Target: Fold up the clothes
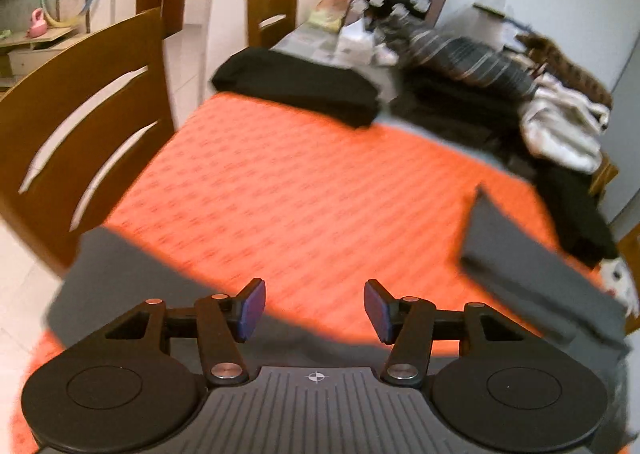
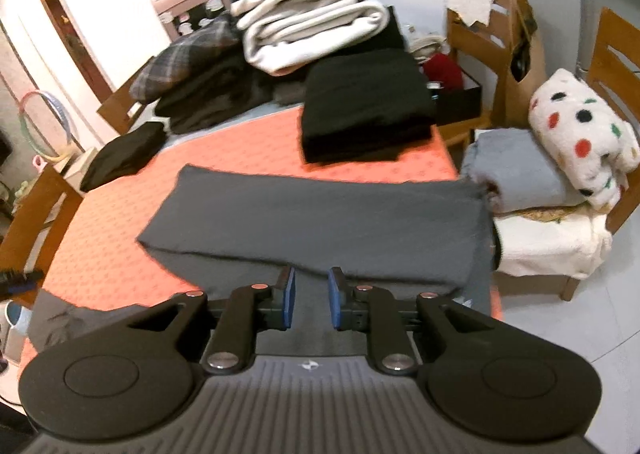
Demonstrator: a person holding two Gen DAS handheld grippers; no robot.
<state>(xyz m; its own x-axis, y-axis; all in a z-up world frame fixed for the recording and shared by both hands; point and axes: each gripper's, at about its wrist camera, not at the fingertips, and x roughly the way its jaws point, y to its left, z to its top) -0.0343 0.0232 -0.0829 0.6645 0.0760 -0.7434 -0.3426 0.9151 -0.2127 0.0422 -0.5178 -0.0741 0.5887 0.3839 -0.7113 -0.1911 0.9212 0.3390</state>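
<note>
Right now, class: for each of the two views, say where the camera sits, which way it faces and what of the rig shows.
Left wrist: sits behind the open left gripper, facing across the orange table cover toward a wooden chair.
Right wrist: sits behind the open right gripper, facing the grey garment and the stacked clothes.
Both share the cover, the grey garment and the folded black pile.

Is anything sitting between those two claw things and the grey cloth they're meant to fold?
Nothing visible does. The right gripper and the left gripper both hang open just above the dark grey garment spread on the orange patterned table cover.
</note>
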